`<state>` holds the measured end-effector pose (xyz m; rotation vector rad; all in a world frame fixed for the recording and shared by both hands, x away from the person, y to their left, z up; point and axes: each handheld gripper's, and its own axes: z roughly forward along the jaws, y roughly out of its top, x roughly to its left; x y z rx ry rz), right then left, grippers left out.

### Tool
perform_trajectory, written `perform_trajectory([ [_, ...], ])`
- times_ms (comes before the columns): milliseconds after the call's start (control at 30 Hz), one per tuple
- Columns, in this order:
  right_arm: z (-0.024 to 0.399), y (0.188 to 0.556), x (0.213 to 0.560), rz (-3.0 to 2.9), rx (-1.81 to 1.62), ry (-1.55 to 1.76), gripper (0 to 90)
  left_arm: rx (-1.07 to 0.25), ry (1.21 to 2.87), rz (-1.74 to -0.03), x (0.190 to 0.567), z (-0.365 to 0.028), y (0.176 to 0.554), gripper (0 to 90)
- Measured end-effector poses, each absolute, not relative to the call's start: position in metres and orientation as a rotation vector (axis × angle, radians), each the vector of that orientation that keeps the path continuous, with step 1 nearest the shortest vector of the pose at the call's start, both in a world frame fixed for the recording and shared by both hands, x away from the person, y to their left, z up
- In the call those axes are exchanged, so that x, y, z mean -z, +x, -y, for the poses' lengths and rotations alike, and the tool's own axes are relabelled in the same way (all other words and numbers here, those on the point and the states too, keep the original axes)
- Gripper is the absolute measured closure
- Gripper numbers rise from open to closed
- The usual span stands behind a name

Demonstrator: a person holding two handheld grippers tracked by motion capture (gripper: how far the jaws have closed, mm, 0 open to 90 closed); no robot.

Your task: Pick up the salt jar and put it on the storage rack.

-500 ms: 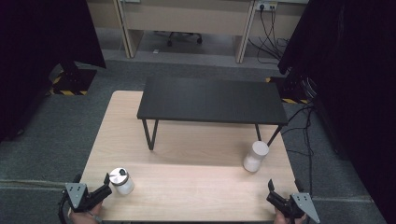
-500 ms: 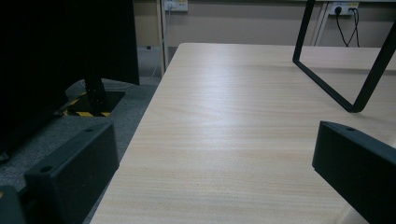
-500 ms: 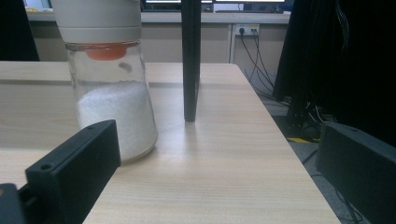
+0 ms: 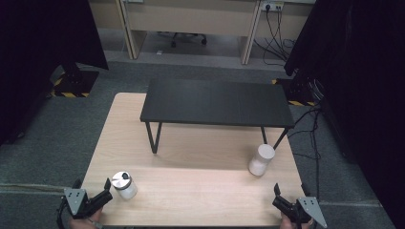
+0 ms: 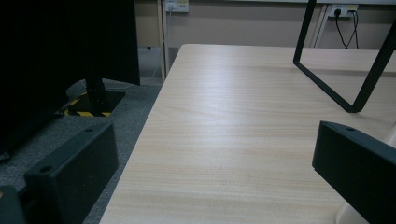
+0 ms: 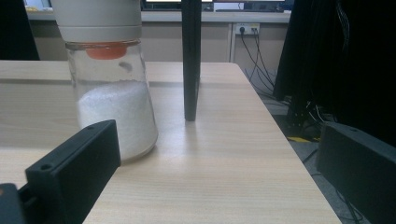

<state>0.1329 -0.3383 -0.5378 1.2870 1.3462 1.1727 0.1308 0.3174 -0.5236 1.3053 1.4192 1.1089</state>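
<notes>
Two hand-held claws rest at the near edge of a light wooden desk (image 4: 191, 191), one at each near corner, and both stand released — nothing sits between either pair of jaws. The left claw (image 4: 106, 194) points toward a small jar with a silver lid (image 4: 124, 185), which stands upright on the desk just ahead of and just beside its jaw tips, close but apart from them as far as the high view shows. In the left gripper view the two black jaws rise wide apart from the bottom corners, bare desk between them, and a pale sliver at the lower right edge beside the right-hand jaw may be that jar, though too little of it shows to tell. The right claw (image 4: 279, 202) lies well short of a taller jar with a white cap (image 4: 261, 160), which stands upright farther ahead of it. In the right gripper view this jar (image 6: 112, 93) appears beyond the left-hand jaw — clear glass, partly filled with white grains, an orange part under the cap — not touching the jaw. Just beside the jar, farther from the claw, a black leg (image 6: 190, 60) of the low black stand (image 4: 215, 102) comes down onto the desk; the stand spans the desk's far half, well apart from both claws.
</notes>
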Motion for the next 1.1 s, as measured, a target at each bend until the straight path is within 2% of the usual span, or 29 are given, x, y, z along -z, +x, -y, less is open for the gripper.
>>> perform_trajectory([
  [1100, 0.336, 0.134, 0.536, -1.365, -1.149, 1.281, 0.2, -1.075, 1.249, -1.369, 0.533, -0.329, 0.098, 0.0],
])
